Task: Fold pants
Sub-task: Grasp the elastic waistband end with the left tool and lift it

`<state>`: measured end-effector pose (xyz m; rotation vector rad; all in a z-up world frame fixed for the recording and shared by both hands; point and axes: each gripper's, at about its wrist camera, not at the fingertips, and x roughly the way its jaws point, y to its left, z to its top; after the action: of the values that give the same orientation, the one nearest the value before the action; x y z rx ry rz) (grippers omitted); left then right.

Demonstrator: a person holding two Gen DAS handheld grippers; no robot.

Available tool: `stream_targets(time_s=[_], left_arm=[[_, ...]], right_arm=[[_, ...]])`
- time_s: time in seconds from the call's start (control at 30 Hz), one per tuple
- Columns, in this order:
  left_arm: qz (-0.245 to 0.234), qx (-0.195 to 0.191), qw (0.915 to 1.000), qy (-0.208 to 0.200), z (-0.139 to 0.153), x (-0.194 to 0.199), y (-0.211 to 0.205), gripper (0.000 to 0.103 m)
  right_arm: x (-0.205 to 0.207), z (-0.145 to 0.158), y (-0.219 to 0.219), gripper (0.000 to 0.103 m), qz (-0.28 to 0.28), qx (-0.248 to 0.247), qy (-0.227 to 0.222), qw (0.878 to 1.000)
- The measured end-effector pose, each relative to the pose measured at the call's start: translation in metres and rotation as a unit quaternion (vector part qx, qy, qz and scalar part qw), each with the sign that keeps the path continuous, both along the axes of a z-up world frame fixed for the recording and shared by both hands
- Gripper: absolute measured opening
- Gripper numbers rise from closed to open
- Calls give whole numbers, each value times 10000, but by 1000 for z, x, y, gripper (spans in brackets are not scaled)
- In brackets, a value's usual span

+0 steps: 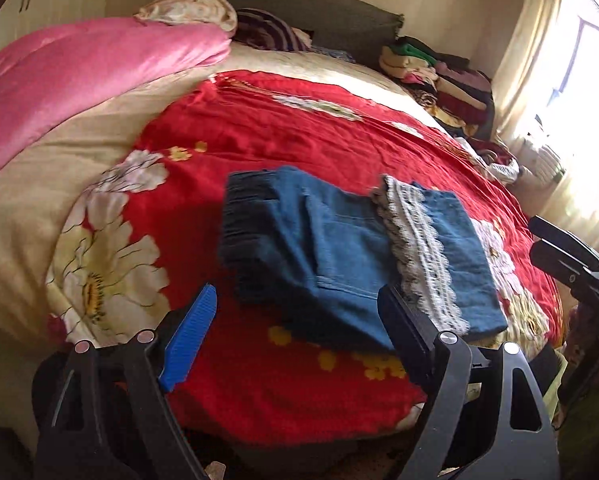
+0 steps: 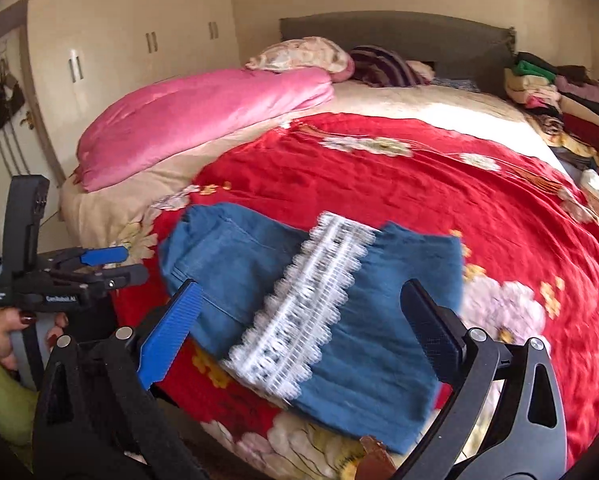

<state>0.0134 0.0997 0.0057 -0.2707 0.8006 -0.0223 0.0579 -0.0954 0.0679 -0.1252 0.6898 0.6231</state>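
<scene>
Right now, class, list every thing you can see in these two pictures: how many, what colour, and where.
Pants: one, blue denim with a white lace band, folded, on the red blanket near the bed's front edge.
Blanket: one, red with white flowers, spread over the bed.
Quilt: one, pink, rolled along the bed's left side.
Pillows: two seen, one floral cream, one striped dark, at the headboard.
Clothes pile: one, mixed colours, far right corner of the bed.
Wardrobe: one, cream, left wall.
Curtain: cream, by the window at right.
Left gripper: black and blue, open, empty.
Right gripper: black and blue, open, empty.
</scene>
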Motion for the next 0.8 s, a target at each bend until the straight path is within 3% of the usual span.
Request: stream_targets(time_s=[0.27, 0.67, 0.8], left_arm=[[250, -112, 9994, 193, -18, 5, 22, 82], [115, -127, 9992, 358, -36, 17, 23, 82], [12, -290, 9988, 383, -41, 21, 21, 82]], right_arm=[[26, -1, 56, 94, 624, -166, 159, 9978], [77, -19, 123, 94, 1130, -457, 580, 9908], [92, -29, 142, 94, 1231, -583, 774, 9877]])
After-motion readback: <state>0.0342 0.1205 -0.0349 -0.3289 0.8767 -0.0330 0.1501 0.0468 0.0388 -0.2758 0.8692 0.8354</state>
